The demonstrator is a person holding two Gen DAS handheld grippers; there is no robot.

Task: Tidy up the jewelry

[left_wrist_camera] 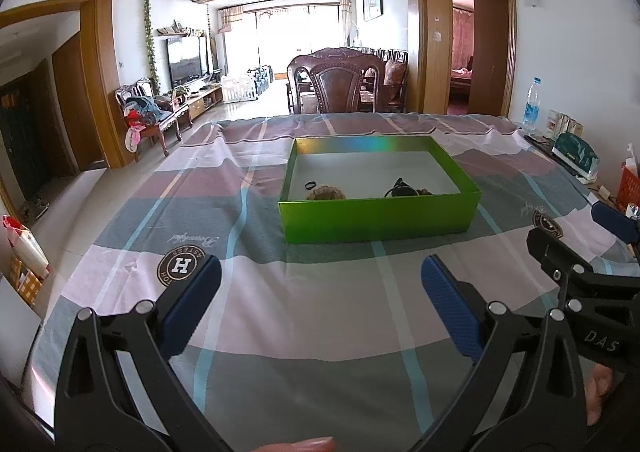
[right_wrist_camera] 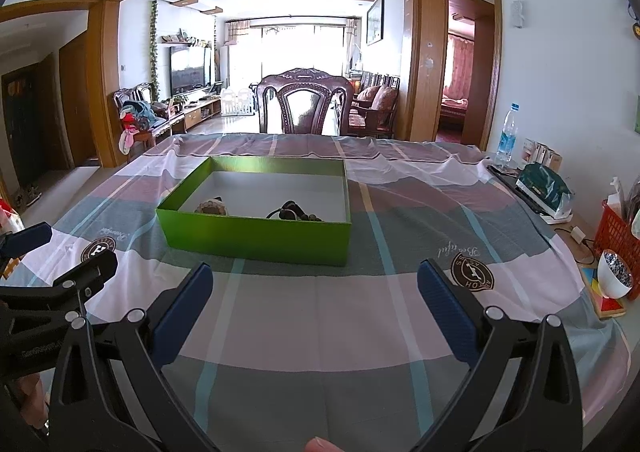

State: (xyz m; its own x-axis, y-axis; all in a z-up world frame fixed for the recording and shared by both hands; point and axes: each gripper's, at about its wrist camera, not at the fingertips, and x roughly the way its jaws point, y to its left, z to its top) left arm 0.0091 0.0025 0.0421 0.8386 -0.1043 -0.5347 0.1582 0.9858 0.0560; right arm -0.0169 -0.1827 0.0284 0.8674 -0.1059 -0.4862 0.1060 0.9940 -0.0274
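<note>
A green box (left_wrist_camera: 380, 218) (right_wrist_camera: 256, 238) stands open on the checked tablecloth (left_wrist_camera: 304, 316) (right_wrist_camera: 320, 316). Inside it lie a brown beaded bracelet (left_wrist_camera: 326, 194) (right_wrist_camera: 211, 207), a small black ring (left_wrist_camera: 310, 185) and a dark bead string (left_wrist_camera: 404, 190) (right_wrist_camera: 292, 211). My left gripper (left_wrist_camera: 320, 280) hovers open over the cloth, short of the box's near wall, nothing between its blue pads. My right gripper (right_wrist_camera: 314, 288) is open too, just right of the left one, facing the box's right front corner. Each gripper shows at the edge of the other's view.
Along the right table edge stand a water bottle (right_wrist_camera: 507, 134), small cartons (right_wrist_camera: 542, 156), a green foil bag (right_wrist_camera: 546, 186), a red basket (right_wrist_camera: 618, 236) and a white bowl (right_wrist_camera: 616, 278). A carved wooden chair (right_wrist_camera: 306, 102) sits beyond the far edge.
</note>
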